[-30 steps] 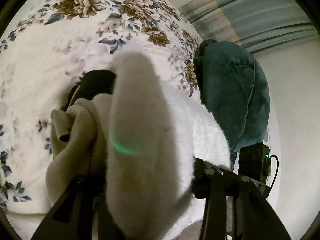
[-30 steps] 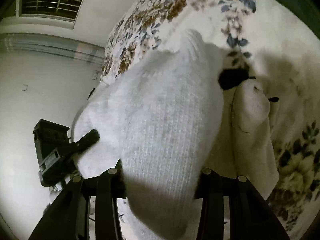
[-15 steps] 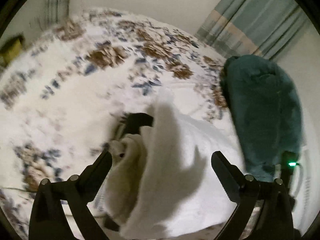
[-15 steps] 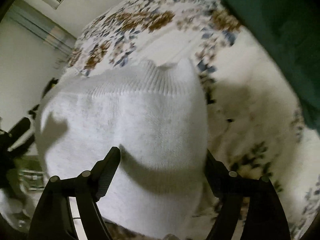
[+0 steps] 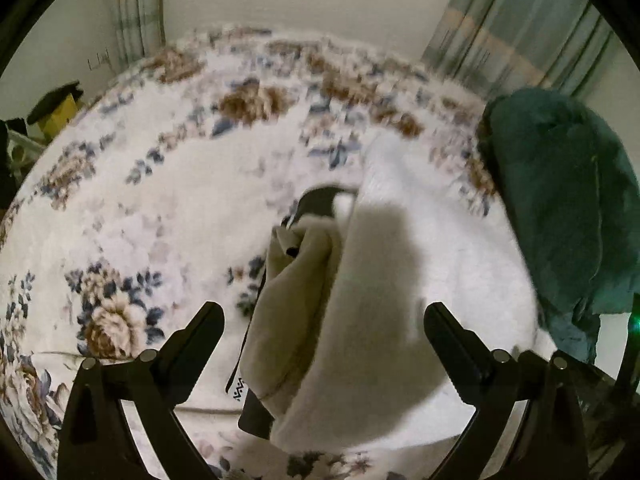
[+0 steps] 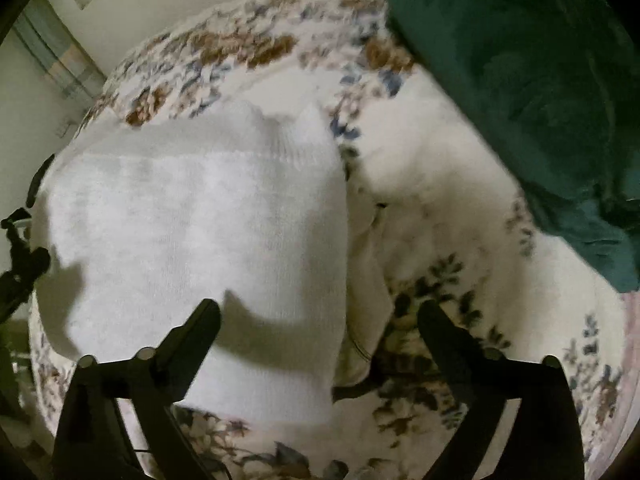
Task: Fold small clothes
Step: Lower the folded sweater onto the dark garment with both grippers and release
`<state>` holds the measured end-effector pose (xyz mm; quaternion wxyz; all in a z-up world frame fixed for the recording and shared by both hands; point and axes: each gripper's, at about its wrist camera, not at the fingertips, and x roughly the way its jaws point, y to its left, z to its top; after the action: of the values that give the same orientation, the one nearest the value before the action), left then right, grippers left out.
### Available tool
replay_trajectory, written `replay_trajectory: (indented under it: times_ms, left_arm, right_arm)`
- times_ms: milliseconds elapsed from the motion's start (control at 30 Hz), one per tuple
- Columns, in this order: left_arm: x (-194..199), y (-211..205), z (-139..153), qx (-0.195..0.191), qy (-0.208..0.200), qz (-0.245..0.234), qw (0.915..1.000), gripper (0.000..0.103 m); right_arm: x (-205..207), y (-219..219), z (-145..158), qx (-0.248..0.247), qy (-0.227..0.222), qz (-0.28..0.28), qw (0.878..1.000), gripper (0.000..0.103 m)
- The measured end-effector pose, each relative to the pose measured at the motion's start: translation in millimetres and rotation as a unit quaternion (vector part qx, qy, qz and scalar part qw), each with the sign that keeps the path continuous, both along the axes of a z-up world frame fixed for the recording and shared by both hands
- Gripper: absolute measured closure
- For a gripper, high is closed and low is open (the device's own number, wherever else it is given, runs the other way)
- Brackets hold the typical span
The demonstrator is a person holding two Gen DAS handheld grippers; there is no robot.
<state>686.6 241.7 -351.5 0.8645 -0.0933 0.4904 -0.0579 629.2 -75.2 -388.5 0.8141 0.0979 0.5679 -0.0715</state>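
A white knit garment (image 5: 432, 288) lies folded on the floral bedspread (image 5: 140, 200). Against its left side sits a beige garment (image 5: 296, 304), with a black piece (image 5: 320, 200) poking out behind it. My left gripper (image 5: 324, 320) hovers above both, open, its fingers (image 5: 200, 332) clear of the cloth. In the right wrist view the white garment (image 6: 192, 232) fills the left half and the beige garment (image 6: 368, 280) shows at its right edge. My right gripper (image 6: 320, 312) is above that edge with its jaws opening wide. No pad presses on cloth.
A bunched teal blanket (image 5: 568, 208) lies on the bed just right of the white garment, also large at the upper right as the teal blanket (image 6: 520, 80). Curtains (image 5: 520, 40) and a wall stand behind the bed. A dark device (image 6: 24, 264) sits at the left edge.
Both grippers were shut on the white garment; they have opened, let it go and pulled up and back. The garment now rests folded on the bedspread.
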Motion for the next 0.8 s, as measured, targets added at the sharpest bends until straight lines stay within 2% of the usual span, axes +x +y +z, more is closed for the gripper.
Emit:
replay_trajectory:
  times_ms: [100,267,467,633,800]
  left_arm:
    - [-16,-5,18,0.009,-0.012,-0.002,0.9999,0.000]
    - [-53,-16,46,0.048,-0.013,-0.015,0.9986,0.000]
    - [-110,-27,93,0.111,-0.021,-0.026,0.9933,0.000]
    - [-162,-32,149,0.126,-0.049,-0.032,0.9903,0.000]
    - [-205,-40,194,0.122,-0.070,-0.042,0.9891,0.000]
  right_arm:
    - [-22,12,23,-0.044,-0.015,-0.001,0.999,0.000]
    - [-63,26,60,-0.059,-0.025,-0.011,0.998,0.000]
    - [-121,38,124,-0.074,-0.049,-0.020,0.996,0.000]
    - [-179,44,189,-0.089,-0.076,-0.026,0.993,0.000]
    - [-230,46,257,-0.095,-0.109,-0.028,0.989,0.000]
